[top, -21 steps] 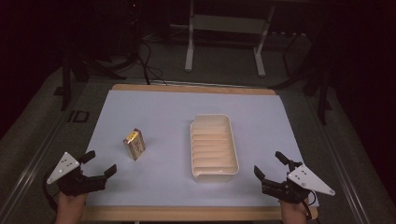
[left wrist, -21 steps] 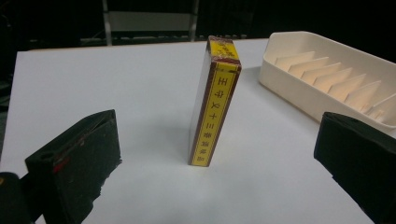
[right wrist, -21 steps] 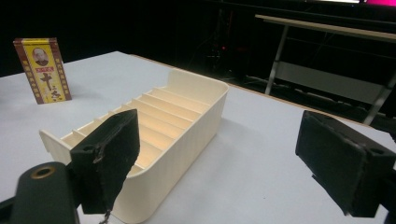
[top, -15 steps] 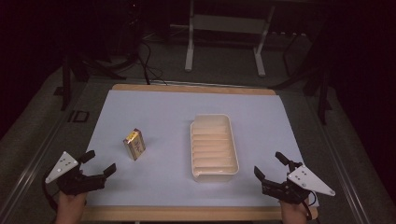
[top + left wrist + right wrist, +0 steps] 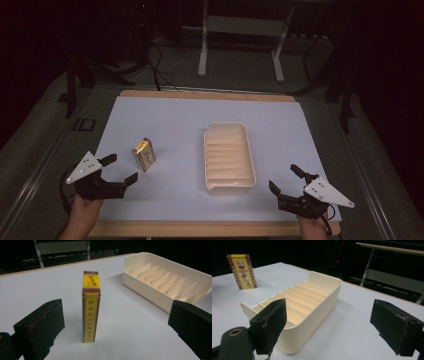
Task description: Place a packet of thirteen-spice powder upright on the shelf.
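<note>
A yellow and dark red box [image 5: 144, 154] stands upright on the white table sheet [image 5: 170, 120], left of a cream ribbed tray [image 5: 225, 126]. My left gripper [image 5: 121, 168] is open, just in front and left of the box, with its jaws aimed at it. In the left gripper view the box [image 5: 91, 307] stands beyond the wide-apart jaws, untouched, with the tray [image 5: 150, 293] behind it on the right. My right gripper [image 5: 283, 177] is open near the tray's near right corner. In the right gripper view the tray [image 5: 317, 310] lies ahead and the box [image 5: 242, 271] stands far left.
The wooden table edge [image 5: 200, 229] runs along the front, between the person's two hands. Beyond the table stand a white metal frame [image 5: 240, 45] and dark stands with cables on the floor. Bare sheet lies between box and tray.
My left gripper has shifted a little forward and to the right, closer to the box. The right gripper, the box and the tray have not moved.
</note>
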`<state>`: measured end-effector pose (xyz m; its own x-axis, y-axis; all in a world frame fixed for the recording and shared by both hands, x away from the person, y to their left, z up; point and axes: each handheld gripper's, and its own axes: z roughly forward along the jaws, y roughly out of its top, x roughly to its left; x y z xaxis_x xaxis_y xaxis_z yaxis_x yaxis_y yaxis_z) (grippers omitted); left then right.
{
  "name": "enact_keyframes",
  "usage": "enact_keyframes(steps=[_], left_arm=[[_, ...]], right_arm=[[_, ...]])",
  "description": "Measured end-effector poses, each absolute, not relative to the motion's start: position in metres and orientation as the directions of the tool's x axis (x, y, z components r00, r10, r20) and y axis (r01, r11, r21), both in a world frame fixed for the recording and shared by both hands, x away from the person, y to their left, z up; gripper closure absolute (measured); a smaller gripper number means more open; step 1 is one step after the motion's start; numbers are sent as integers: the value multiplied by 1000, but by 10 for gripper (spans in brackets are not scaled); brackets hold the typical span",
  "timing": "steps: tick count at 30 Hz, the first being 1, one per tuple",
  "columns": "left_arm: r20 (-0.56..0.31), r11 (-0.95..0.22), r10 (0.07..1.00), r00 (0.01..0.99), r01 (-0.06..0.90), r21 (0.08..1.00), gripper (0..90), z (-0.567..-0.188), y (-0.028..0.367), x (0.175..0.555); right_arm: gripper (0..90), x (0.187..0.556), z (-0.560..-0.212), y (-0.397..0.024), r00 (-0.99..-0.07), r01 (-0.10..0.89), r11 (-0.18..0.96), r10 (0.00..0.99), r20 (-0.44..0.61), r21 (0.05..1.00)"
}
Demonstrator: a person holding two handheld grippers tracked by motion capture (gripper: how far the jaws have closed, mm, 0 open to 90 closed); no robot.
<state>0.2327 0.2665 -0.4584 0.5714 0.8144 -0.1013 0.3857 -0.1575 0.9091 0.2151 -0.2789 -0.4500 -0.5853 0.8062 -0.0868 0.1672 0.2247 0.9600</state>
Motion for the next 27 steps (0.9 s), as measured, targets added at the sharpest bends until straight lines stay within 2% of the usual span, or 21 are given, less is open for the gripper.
enact_keyframes(steps=[3,5,16,27], left_arm=[[-127,-168,817,562,442,881,6,-458,262,240],[-111,-210,827,551,486,848,6,-458,261,243],[-123,-299,845,521,650,699,5,-452,263,248],[-108,-396,839,533,735,550,5,-437,264,247]], right_arm=[[136,212,-450,-273,-602,146,259,789,-122,955],[136,211,-450,-272,-605,140,268,785,-132,953],[136,214,-450,-273,-610,152,262,784,-118,953],[135,216,-450,-272,-623,157,267,774,-114,951]])
